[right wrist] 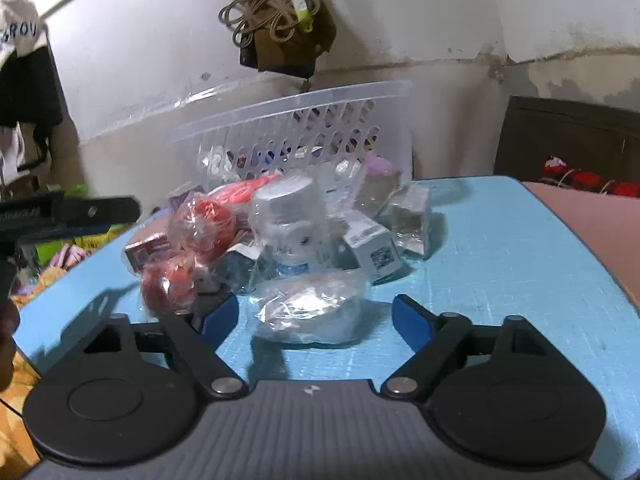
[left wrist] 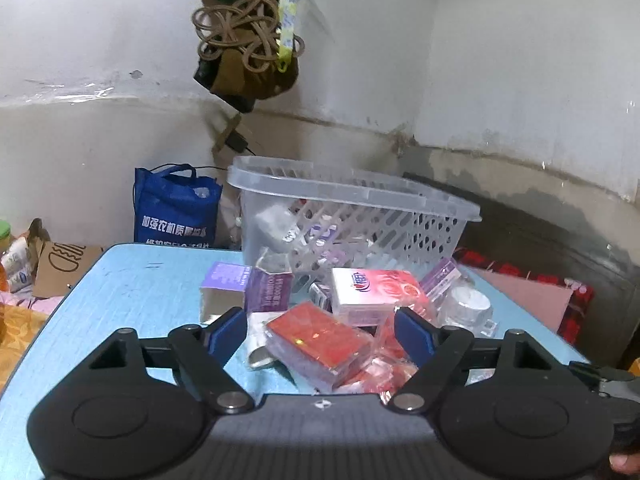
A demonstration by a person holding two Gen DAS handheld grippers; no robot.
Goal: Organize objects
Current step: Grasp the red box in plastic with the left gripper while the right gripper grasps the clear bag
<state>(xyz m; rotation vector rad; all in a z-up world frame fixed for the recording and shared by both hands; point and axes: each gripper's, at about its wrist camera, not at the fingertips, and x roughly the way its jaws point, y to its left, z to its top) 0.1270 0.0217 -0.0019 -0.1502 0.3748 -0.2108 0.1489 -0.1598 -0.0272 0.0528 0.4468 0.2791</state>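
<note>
A clear plastic basket [left wrist: 360, 192] lies tipped on the blue table [left wrist: 136, 292], its contents spilled in a pile. My left gripper [left wrist: 320, 334] is open, its blue pads either side of a red box in clear wrap [left wrist: 320, 340]. A pink box [left wrist: 376, 290] and purple boxes [left wrist: 244, 284] lie behind. In the right wrist view my right gripper [right wrist: 316, 320] is open around a clear bag [right wrist: 308, 308] on the table [right wrist: 500, 264]. Behind it are a wrapped white bottle [right wrist: 286, 220], red wrapped items [right wrist: 200, 224] and the basket [right wrist: 304, 128].
A blue tote bag [left wrist: 176, 208] stands behind the table's far left corner. A bundle of cords and cloth [left wrist: 248, 36] hangs on the wall above the basket. A cardboard bag [left wrist: 60, 268] lies left; red fabric [left wrist: 576, 304] lies right of the table.
</note>
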